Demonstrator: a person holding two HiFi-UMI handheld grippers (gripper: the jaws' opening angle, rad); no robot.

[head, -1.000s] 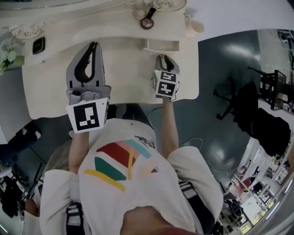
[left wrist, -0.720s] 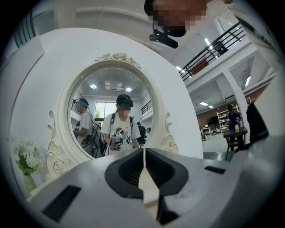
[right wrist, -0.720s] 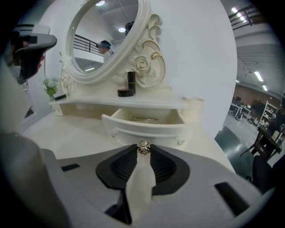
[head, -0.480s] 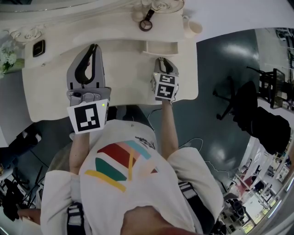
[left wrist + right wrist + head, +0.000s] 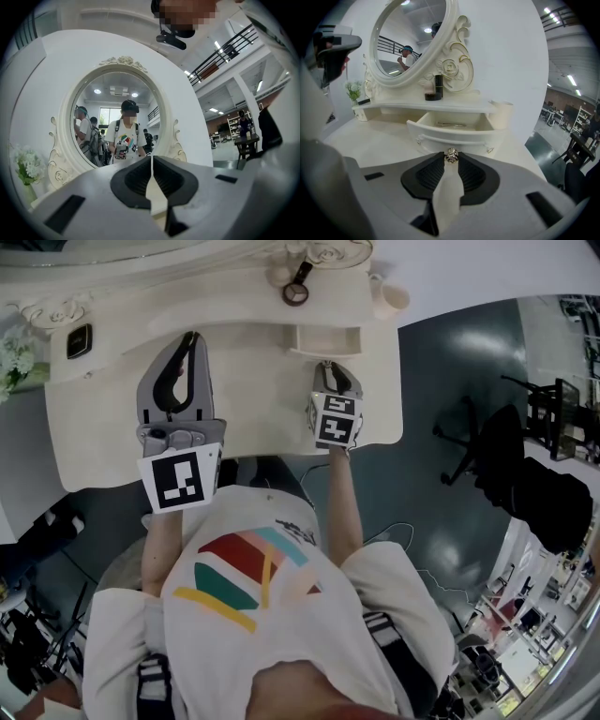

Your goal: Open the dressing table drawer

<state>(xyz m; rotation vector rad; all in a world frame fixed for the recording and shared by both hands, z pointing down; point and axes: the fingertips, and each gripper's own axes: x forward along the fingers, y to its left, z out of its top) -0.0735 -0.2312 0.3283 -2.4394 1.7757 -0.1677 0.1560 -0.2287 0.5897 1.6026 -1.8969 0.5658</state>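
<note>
The cream dressing table (image 5: 253, 399) fills the top of the head view. Its small drawer (image 5: 326, 337) stands pulled out from under the back shelf. In the right gripper view the drawer (image 5: 454, 133) is open, with a thin metal item lying inside. My right gripper (image 5: 451, 158) is shut on the drawer's metal knob (image 5: 451, 155), pointing downward at the drawer front; in the head view my right gripper (image 5: 328, 367) sits just below the drawer. My left gripper (image 5: 190, 337) hovers level over the tabletop's left half, shut and empty. In its own view the left gripper (image 5: 151, 160) faces the oval mirror (image 5: 117, 122).
On the back shelf stand a dark bottle (image 5: 438, 84), a low dark jar (image 5: 432, 96) and a cream cup (image 5: 502, 115). A black gadget (image 5: 79, 340) and white flowers (image 5: 13, 357) are at the table's left end. A black office chair (image 5: 502, 460) stands on the floor at right.
</note>
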